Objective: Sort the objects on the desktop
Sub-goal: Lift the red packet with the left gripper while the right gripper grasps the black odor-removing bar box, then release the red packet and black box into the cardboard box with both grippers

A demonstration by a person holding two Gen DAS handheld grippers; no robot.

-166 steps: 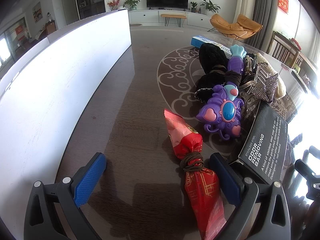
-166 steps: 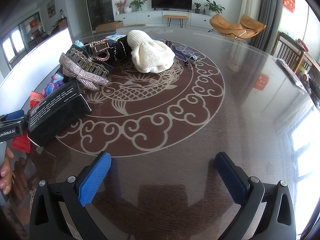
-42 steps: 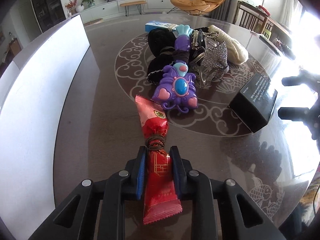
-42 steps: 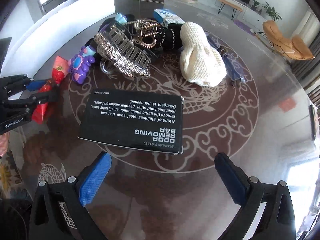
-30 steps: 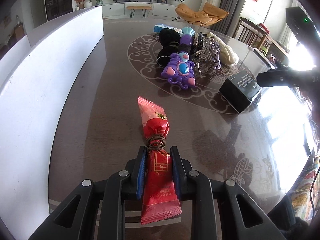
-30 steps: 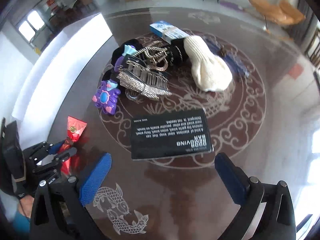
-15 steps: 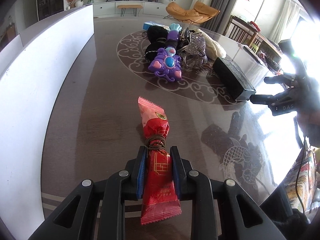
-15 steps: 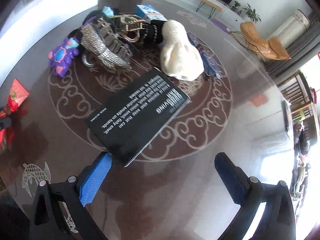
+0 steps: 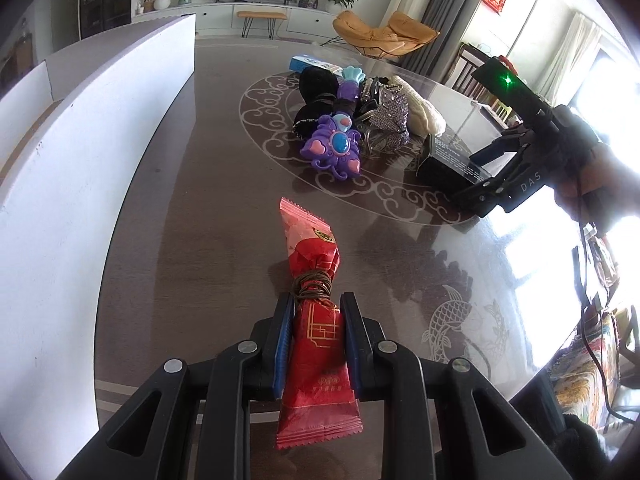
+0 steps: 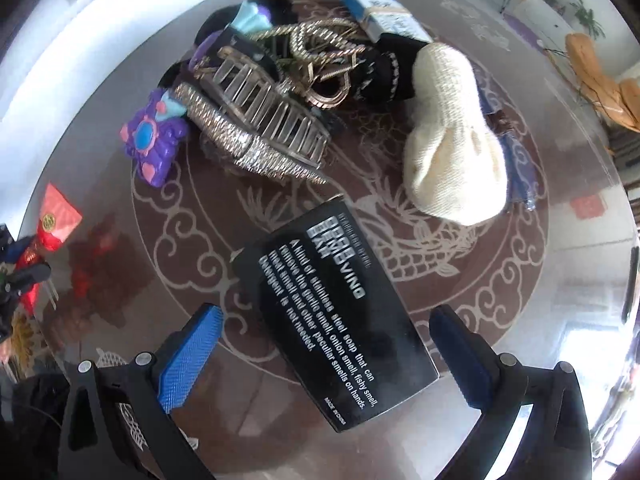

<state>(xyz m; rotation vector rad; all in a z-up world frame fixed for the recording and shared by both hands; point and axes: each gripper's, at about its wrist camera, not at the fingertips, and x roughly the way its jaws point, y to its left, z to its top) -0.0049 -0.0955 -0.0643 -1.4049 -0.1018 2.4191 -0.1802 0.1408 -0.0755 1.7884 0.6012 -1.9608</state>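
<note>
My left gripper is shut on a red snack packet tied with brown cord; the packet's far end sticks out over the dark glossy table. My right gripper points down, open, over a black "odor removing bar" box. The box lies between its blue pads, and neither pad touches it. In the left wrist view the right gripper hangs at the near end of the black box, held by a hand. The right wrist view shows the red packet at the far left.
Behind the box lies a pile: a purple toy, a glittery hair claw, a cream knitted piece, black knitwear and a blue-white carton. A white panel borders the table's left side. The table's rim curves close on the right.
The right gripper has sunk and rolled over the black box, which now fills the space between its open fingers. The left gripper has kept its hold on the packet, hardly moving.
</note>
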